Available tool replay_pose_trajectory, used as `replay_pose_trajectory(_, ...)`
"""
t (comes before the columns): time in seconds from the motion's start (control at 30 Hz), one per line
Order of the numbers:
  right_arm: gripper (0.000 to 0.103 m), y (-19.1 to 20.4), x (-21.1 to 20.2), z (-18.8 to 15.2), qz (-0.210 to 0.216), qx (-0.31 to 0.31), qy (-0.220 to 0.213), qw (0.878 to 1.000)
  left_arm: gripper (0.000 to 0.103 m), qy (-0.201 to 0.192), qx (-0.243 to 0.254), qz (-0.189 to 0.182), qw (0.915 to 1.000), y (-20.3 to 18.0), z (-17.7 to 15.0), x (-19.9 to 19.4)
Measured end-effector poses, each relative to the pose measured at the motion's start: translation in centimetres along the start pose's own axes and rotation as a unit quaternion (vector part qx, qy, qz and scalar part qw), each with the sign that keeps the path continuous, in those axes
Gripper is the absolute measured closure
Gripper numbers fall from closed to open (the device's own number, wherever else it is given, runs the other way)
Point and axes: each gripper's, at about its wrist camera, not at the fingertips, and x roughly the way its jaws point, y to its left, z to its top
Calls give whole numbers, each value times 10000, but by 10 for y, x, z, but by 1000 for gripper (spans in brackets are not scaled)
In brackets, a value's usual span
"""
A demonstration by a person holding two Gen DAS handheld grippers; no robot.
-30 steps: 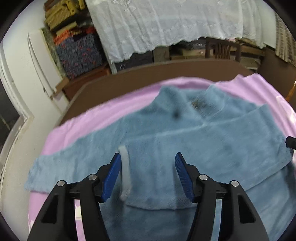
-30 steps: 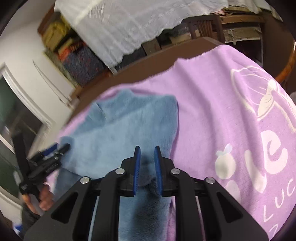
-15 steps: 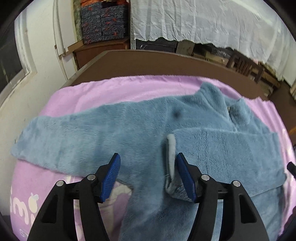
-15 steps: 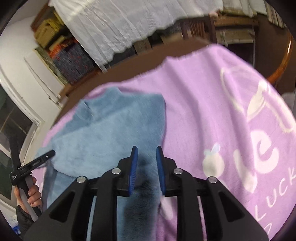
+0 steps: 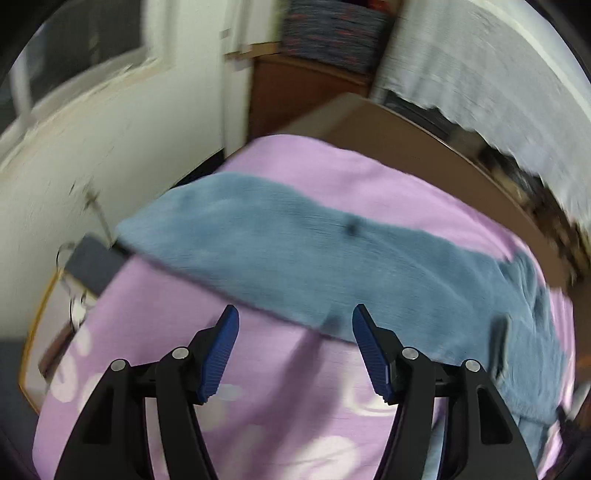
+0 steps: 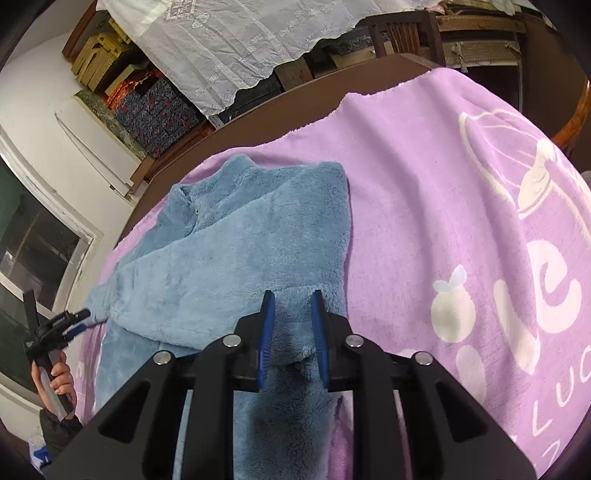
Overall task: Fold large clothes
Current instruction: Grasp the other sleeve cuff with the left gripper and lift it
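A fluffy blue sweater (image 6: 229, 251) lies on a purple blanket (image 6: 424, 206) over the table, its right sleeve folded across the chest. In the left wrist view its left sleeve (image 5: 280, 243) stretches out flat toward the table's left edge. My left gripper (image 5: 293, 325) is open and empty, just short of the sleeve's near edge. It also shows far left in the right wrist view (image 6: 75, 321). My right gripper (image 6: 292, 306) is nearly closed, its jaws pinching a fold of the sweater's right side.
The brown table edge (image 6: 258, 122) runs behind the blanket. A white wall and window (image 5: 74, 110) stand left of the table. Patterned boxes (image 6: 155, 110) and a white lace cloth (image 6: 236, 44) sit behind. A wooden chair (image 6: 402, 33) stands at the back right.
My left gripper has swung left from the sweater's body to the outstretched left sleeve, staying open. My right gripper has stayed on the sweater's right side, its jaws slightly wider.
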Motion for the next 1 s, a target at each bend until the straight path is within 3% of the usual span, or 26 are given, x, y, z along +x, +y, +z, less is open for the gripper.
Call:
replay_pose_trajectory(0.2, 83, -2, -1, 0, 50, 69, -7, 10000, 39, 167, -784, -302, 9963, 40, 10, 7)
replay_pose_trajectory(0.43, 83, -5, -1, 0, 72, 148, -11, 9999, 39, 44, -960, -363, 9947, 39, 31, 18)
replay_pose_trajectory(0.53, 84, -7, -2, 0, 58, 194, -21, 9998, 45, 28, -997, -342, 9944, 37, 35, 22)
replay_pose_trajectory(0.63, 83, -9, -3, 1, 5, 253, -48, 9997, 88, -15, -834, -137, 9964, 33, 38, 25)
replay_pose_trajectory(0.83, 81, -10, -6, 3, 24, 336, -80, 9994, 93, -256, -215, 274, 9991, 14, 39, 10)
replay_pose_trajectory(1.0, 81, -10, -9, 3, 66, 399, -98, 9991, 93, -683, 497, 664, 9942, -30, 40, -21)
